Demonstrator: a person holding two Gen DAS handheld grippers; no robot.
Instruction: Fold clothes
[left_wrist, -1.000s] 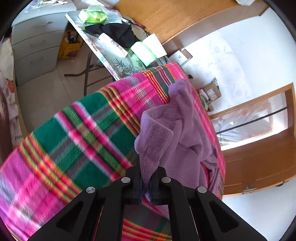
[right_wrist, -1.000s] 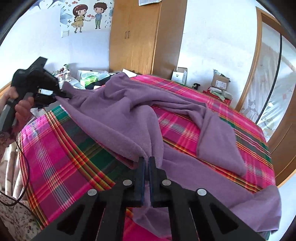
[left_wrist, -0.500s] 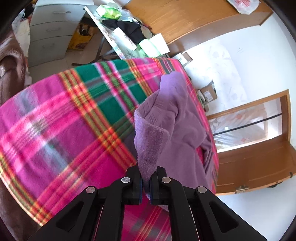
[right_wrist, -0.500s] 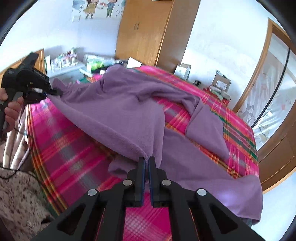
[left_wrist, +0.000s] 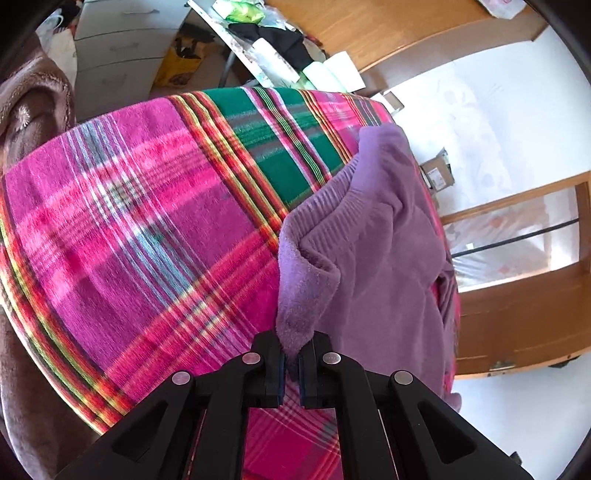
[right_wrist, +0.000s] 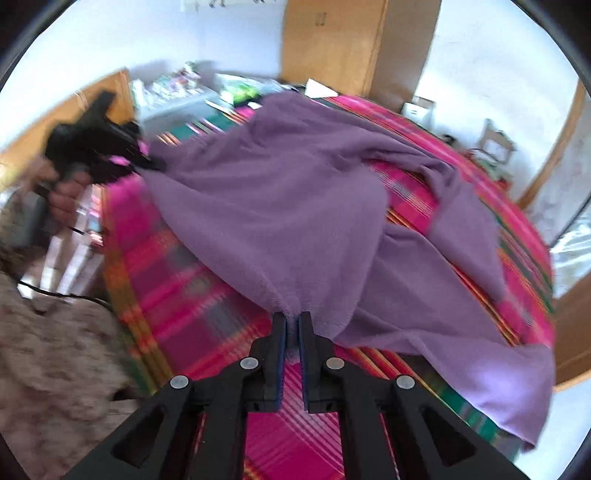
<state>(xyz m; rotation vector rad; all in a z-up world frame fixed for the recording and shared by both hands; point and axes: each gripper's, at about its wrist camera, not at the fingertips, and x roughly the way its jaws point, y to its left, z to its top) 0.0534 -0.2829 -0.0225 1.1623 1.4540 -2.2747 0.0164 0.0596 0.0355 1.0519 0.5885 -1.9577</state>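
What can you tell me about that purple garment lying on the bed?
The purple garment looks like soft fleece, with a ribbed band along one edge and what seems a sleeve trailing to the right. It lies spread and rumpled, unfolded, on the plaid blanket. The left gripper pinches one corner. The right gripper, whose jaws have just been opening, has another edge between them, its grip looking loosened.

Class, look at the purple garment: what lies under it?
Under the purple garment lies a pink, green-striped plaid blanket, visible around its edges. Whatever sits beneath the garment's middle is covered and cannot be seen.
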